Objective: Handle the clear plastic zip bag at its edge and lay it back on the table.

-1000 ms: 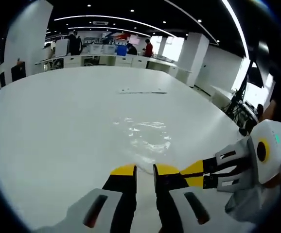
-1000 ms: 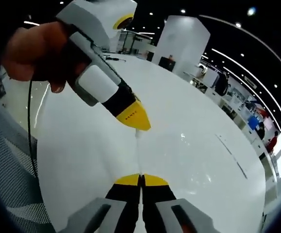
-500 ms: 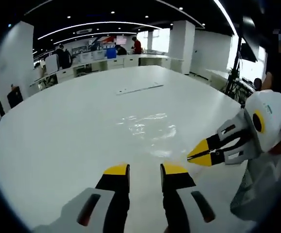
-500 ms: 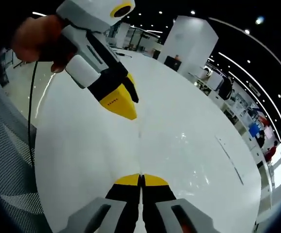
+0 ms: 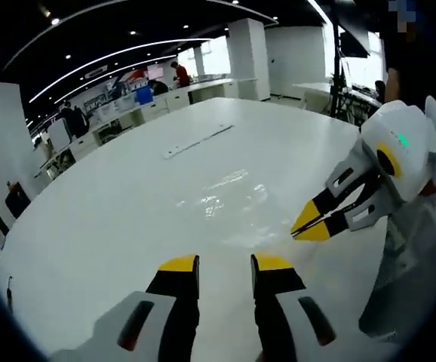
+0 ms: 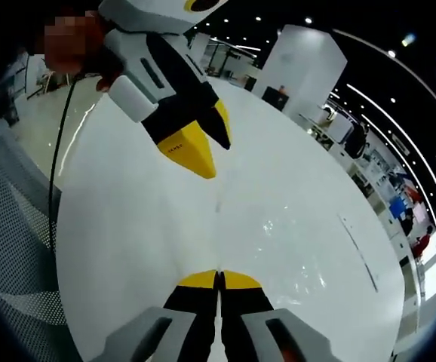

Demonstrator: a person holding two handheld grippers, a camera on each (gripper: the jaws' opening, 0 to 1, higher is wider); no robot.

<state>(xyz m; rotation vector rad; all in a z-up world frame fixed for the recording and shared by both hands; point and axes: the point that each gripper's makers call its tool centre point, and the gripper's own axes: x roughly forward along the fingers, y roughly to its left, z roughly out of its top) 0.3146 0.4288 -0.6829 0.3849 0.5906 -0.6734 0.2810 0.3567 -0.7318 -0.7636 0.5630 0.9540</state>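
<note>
The clear zip bag (image 5: 229,200) lies flat and glinting on the white table (image 5: 112,211). My left gripper (image 5: 226,264) stands open over the near table, nothing between its yellow-tipped fingers, short of the bag. The right gripper (image 5: 302,228) comes in from the right with its jaws shut at the bag's near edge. In the right gripper view my right gripper (image 6: 219,280) is shut on a thin edge of the bag (image 6: 271,226), which runs straight up from the jaws. The left gripper (image 6: 214,157) hangs above that edge, apart from it, held by a hand.
A long thin strip (image 5: 199,141) lies on the table beyond the bag, also the strip (image 6: 357,249). A grey mesh chair (image 6: 14,226) and a black cable (image 6: 58,158) sit by the table's near edge. Desks and people stand far back.
My left gripper let go of the bag's edge, opened, and drew up and away from it. The right gripper stays shut on the edge.
</note>
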